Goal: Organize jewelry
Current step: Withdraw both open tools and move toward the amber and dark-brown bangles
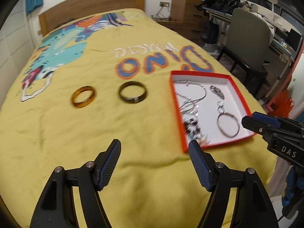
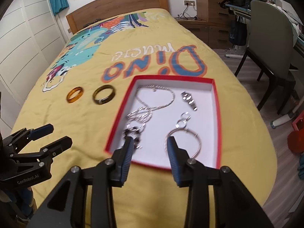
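Observation:
A red box with a white inside point(image 2: 205, 117) point(image 1: 234, 99) lies on the yellow bed cover. It holds a silver chain point(image 2: 157, 96) point(image 1: 191, 91), a silver hoop point(image 2: 183, 133) point(image 1: 229, 124), a small silver clasp piece point(image 2: 189, 98) and dark beads point(image 2: 133, 131). Left of the box lie a dark bangle point(image 1: 133, 94) point(image 2: 104, 94) and an amber bangle point(image 1: 83, 96) point(image 2: 74, 94). My left gripper point(image 1: 154, 143) point(image 2: 58, 134) hovers open and empty over bare cover near the box's left corner. My right gripper point(image 2: 150, 139) point(image 1: 248, 120) is open above the box's near end, gripping nothing.
The bed cover point(image 1: 133, 125) carries a dinosaur print and large letters. A wooden headboard point(image 2: 114, 13) stands at the far end. A grey chair point(image 2: 269, 43), a desk and wooden drawers point(image 2: 210, 9) stand right of the bed, with orange items point(image 2: 296, 138) on the floor.

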A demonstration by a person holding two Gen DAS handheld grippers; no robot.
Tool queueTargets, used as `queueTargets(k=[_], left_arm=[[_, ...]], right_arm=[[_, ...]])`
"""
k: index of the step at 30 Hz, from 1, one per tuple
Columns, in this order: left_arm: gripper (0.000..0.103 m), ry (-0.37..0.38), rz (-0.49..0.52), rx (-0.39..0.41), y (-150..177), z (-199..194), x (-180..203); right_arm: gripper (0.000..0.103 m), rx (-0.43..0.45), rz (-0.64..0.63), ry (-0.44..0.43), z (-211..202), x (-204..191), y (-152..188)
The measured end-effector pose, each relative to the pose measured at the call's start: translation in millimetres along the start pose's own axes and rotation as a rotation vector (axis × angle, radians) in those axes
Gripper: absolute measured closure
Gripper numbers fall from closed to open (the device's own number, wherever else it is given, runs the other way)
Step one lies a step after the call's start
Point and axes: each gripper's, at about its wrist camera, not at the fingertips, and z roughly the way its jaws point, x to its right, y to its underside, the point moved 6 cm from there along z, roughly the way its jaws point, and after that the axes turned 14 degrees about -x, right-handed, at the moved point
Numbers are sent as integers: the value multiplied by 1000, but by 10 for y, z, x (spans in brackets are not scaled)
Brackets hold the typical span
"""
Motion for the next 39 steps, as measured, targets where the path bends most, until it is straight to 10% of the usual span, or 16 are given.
queueTargets(k=[39], left_arm=[[20, -157, -113, 185, 1051, -1227, -822]], right_arm=[[57, 57, -58, -97, -658, -1070, 855]])
